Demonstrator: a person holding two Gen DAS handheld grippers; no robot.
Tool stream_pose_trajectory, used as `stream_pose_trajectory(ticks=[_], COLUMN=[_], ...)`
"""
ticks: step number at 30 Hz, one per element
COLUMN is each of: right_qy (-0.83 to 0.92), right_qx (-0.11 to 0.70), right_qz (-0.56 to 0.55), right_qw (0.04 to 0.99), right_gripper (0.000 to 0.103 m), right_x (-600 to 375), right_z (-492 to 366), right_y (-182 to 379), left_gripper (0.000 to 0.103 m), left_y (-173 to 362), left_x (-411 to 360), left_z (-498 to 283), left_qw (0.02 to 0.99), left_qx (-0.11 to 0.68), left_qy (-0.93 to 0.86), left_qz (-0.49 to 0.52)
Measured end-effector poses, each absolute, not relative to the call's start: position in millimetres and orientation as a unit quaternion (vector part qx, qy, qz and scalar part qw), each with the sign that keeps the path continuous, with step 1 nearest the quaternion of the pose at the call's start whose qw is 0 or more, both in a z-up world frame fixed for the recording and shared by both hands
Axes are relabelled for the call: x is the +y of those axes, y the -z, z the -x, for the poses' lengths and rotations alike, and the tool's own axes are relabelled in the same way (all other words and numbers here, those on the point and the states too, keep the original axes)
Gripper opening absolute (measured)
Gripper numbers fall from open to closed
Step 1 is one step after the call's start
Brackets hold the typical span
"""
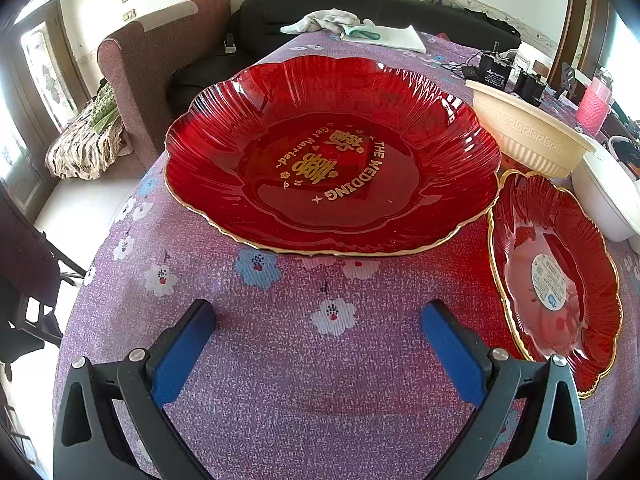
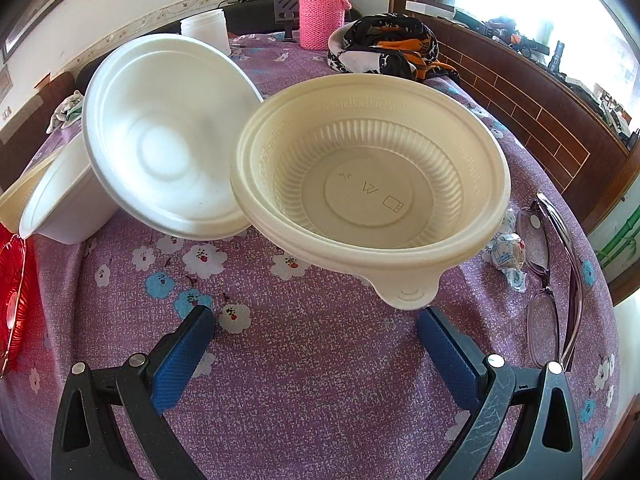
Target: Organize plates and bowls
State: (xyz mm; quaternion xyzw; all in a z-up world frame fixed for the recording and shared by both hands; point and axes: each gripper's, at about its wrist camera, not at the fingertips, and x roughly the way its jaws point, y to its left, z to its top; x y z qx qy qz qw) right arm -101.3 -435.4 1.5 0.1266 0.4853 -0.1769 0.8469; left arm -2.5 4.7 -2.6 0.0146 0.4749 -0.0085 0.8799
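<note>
Plate (image 1: pixel 332 156) "THE WEDDING", "Get Married" | left tongs (image 1: pixel 319 316) agape | right tongs (image 2: pixel 316 322) agape

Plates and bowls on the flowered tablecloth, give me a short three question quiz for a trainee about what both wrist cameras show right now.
1. True or false: the left gripper is shut on the large red plate.
2. Multiple choice: the small red plate carries A) a round label, B) a spoon, C) a lid.
3. Fill in: the cream bowl nearest the right gripper has a small ____ on its rim pointing toward the fingers.

Key: 1 false, both grippers are open and empty; 2 A; 3 tab.
</note>
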Motion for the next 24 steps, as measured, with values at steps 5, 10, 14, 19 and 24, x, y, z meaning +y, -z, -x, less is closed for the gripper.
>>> stream_pose_trajectory(ticks=[5,10,14,19,24], right_qy=[0.177,0.177,0.179,0.179,0.170], right_qx=[0.485,0.485,0.485,0.485,0.463], right_qz=[-0.127,-0.127,-0.126,-0.126,-0.109], right_qw=[0.847,0.847,0.846,0.846,0.863], right_gripper=[0.102,0.102,0.102,0.102,0.102], right_x=[-435.3,-436.1,-436.5,-436.3,-426.0], right_z=[101.1,101.9,100.9,100.0,104.9], right_y=[-1.5,-1.8,-1.1,-1.1,-12.1], left_gripper=[0.103,0.103,0.103,0.103,0.103], left_y=[2.7,2.6,2.7,1.7,1.8], left_x=[4.6,4.6,4.6,3.5,3.4], left_z=[2.5,2.5,2.4,3.8,3.7], left_qw=[0.880,0.880,0.880,0.880,0.880], left_qx=[0.475,0.475,0.475,0.475,0.475], left_qy=[0.009,0.008,0.009,0.009,0.009], left_qz=[-0.015,-0.015,-0.015,-0.015,-0.015])
